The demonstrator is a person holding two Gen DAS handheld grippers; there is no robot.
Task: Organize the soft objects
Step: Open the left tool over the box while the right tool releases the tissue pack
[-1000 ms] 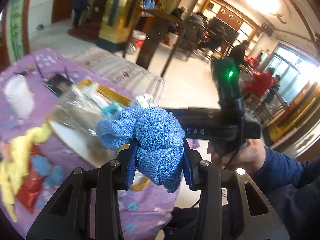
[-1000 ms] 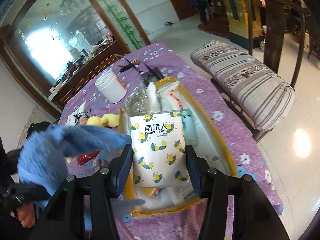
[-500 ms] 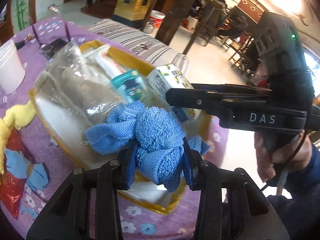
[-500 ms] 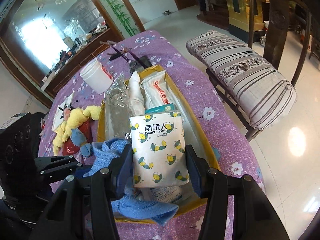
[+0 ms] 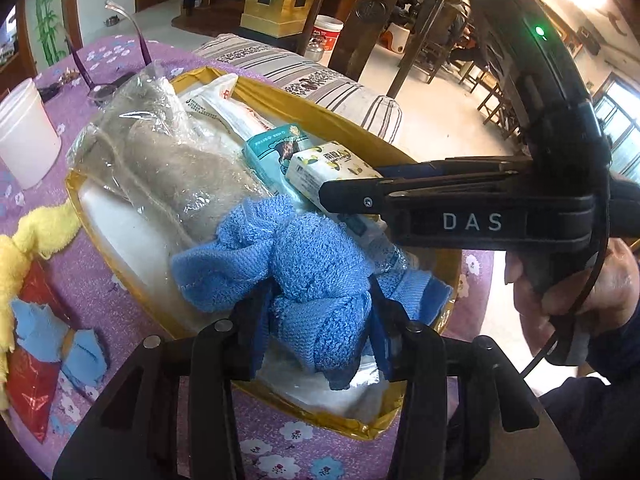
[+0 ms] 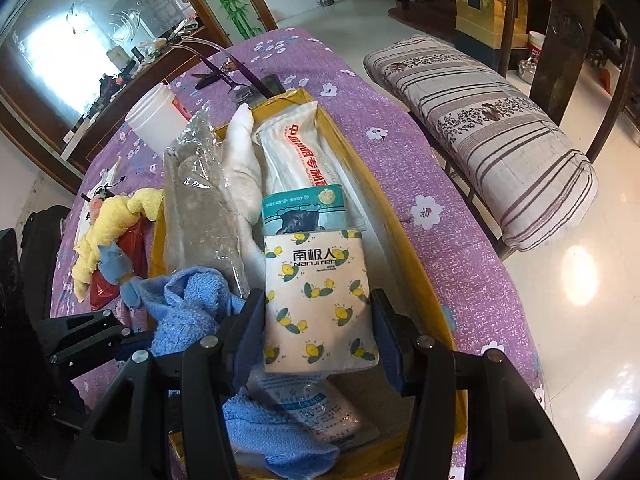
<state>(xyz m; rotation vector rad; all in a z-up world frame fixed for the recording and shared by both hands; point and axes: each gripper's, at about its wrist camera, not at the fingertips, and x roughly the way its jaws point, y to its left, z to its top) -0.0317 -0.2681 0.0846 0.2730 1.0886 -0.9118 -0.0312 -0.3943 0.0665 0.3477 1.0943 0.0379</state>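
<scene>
Since a second ago we have brought both tools down over the yellow box (image 5: 352, 128), and the blue towel (image 5: 316, 280), which then hung above the counter (image 5: 112, 288), now rests on the things packed inside. Our left tool (image 5: 320, 320) has the bunched towel between its fingers, and its jaws are opening; the pads are still against the cloth on both sides. One loose end of the towel spreads forward and left of this tool, another trails right toward the box's near rim.

Our right tool (image 6: 320, 328) is partly closed on the lemon-print tissue pack (image 6: 320, 300), its pads pressed on the pack's two long sides. The pack lies ahead of the fingers over a teal packet (image 6: 304, 212) and other wrapped goods in the box. Just left of the right tool sits the towel with the left tool's fingers. Farther left, outside the box, a yellow plush toy (image 6: 112, 224) lies on the purple flowered cloth, and a white cup (image 6: 156, 120) stands beyond it.
</scene>
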